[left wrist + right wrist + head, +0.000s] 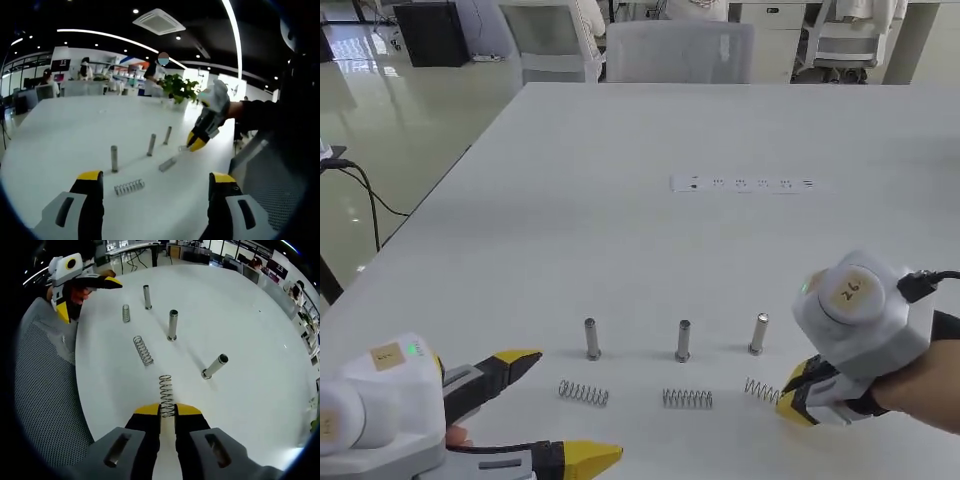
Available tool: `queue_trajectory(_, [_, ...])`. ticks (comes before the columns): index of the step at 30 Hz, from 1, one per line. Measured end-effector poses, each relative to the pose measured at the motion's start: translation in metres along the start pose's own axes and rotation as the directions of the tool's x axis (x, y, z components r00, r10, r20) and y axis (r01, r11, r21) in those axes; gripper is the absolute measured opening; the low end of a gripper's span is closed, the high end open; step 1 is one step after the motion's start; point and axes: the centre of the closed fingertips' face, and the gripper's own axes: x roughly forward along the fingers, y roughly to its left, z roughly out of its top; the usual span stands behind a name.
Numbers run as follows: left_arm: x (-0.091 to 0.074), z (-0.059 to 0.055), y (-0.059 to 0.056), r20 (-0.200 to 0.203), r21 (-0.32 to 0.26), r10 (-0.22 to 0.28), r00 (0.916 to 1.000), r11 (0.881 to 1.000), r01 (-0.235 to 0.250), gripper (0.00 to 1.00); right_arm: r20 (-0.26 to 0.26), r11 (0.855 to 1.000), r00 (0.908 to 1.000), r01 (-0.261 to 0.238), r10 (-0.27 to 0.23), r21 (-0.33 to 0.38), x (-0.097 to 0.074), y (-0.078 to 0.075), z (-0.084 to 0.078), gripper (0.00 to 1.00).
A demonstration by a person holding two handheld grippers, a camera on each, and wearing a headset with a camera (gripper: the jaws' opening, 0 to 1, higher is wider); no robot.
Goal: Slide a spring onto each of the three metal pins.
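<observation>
Three metal pins stand upright in a row on the white table: left pin [591, 338], middle pin [683, 340], right pin [759, 333]. In front of each lies a spring: left spring [583, 393], middle spring [687, 399], right spring [761, 390]. My right gripper [790, 398] is shut on one end of the right spring [165, 390], which still lies on the table. My left gripper [568, 410] is open at the near left, with the left spring [129, 187] just ahead between its yellow tips.
A white power strip [742, 184] lies farther back on the table. A chair [678, 50] stands at the table's far edge. The table's left edge [440, 190] drops to the floor, where a black cable runs.
</observation>
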Motion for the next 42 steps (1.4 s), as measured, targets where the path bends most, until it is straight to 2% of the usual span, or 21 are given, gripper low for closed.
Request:
queue_trajectory(7, [0.002,0.001,-0.004,-0.01,0.024,-0.025,0.9997,0.999,0.025,0.77,0.017,0.999,0.9998,-0.006,0.007,-0.033,-0.006,0.005,0.013,0.07])
queue_trajectory(15, [0.008,0.006,-0.013,-0.036,0.059,-0.09,0.9953,0.994,0.093,0.67,0.034,0.998,0.9991,-0.021,0.023,-0.066,-0.009,0.011,0.028,0.07])
queue_trajectory(19, [0.012,0.007,-0.019,-0.058,0.084,-0.13,0.9898,0.987,0.135,0.62,0.034,0.996,0.9989,-0.03,0.033,-0.087,-0.01,0.014,0.034,0.07])
queue_trajectory(25, [0.019,0.014,-0.023,-0.074,0.109,-0.164,0.9837,0.979,0.171,0.59,0.034,0.993,0.9984,-0.041,0.045,-0.111,-0.013,0.019,0.04,0.07])
queue_trajectory(30, [0.025,0.015,-0.027,-0.101,0.132,-0.198,0.975,0.969,0.21,0.54,0.038,0.991,0.9978,-0.049,0.054,-0.127,-0.014,0.024,0.044,0.07])
queue_trajectory(42, [0.042,0.019,-0.038,-0.119,0.154,-0.249,0.9611,0.952,0.266,0.47,0.045,0.982,0.9962,-0.065,0.075,-0.178,-0.016,0.038,0.058,0.07])
